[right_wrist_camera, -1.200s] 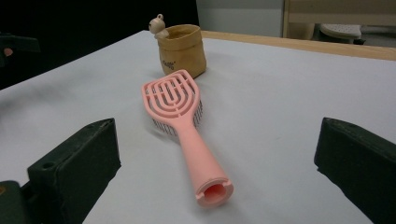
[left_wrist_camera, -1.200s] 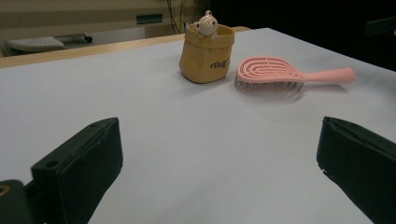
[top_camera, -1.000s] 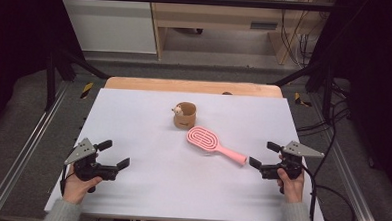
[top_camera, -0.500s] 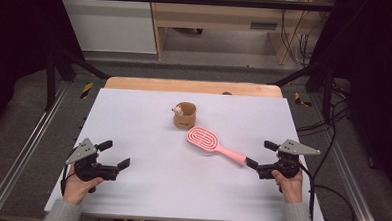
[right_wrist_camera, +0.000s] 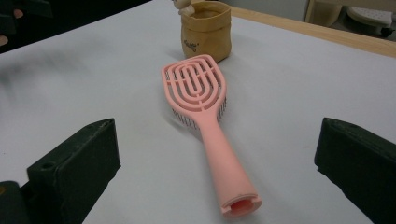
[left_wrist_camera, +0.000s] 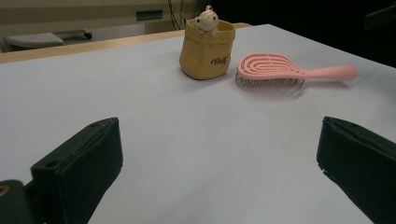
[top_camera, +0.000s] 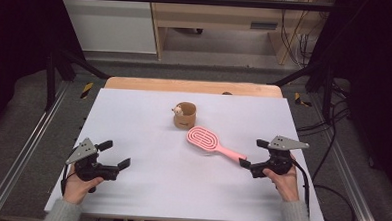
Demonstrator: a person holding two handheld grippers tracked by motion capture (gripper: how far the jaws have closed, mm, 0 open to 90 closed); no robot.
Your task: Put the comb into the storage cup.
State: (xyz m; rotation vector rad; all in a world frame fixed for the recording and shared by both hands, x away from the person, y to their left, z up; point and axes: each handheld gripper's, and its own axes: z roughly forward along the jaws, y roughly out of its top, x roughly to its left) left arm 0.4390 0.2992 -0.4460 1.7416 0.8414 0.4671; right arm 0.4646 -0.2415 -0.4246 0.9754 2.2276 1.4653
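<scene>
Pink slotted plastic hairbrush (right_wrist_camera: 204, 121) lies bristles-down, handle toward the wide-open, empty right gripper (right_wrist_camera: 219, 163).

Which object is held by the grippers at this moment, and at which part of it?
Nothing is held. The right gripper is open, its jaws apart near the handle end of the pink hairbrush, not touching it. The left gripper is open over the bare table.

1. A table (top_camera: 145, 198) with a plain white top stands here, a strip of bare wood showing along its far edge.
2. A small tan pouch (top_camera: 185, 117) stands upright near the middle, a little figure peeking over its rim.
3. A pink hairbrush (top_camera: 210, 142) lies bristles down just beside the pouch, its handle pointing toward the right near corner.
</scene>
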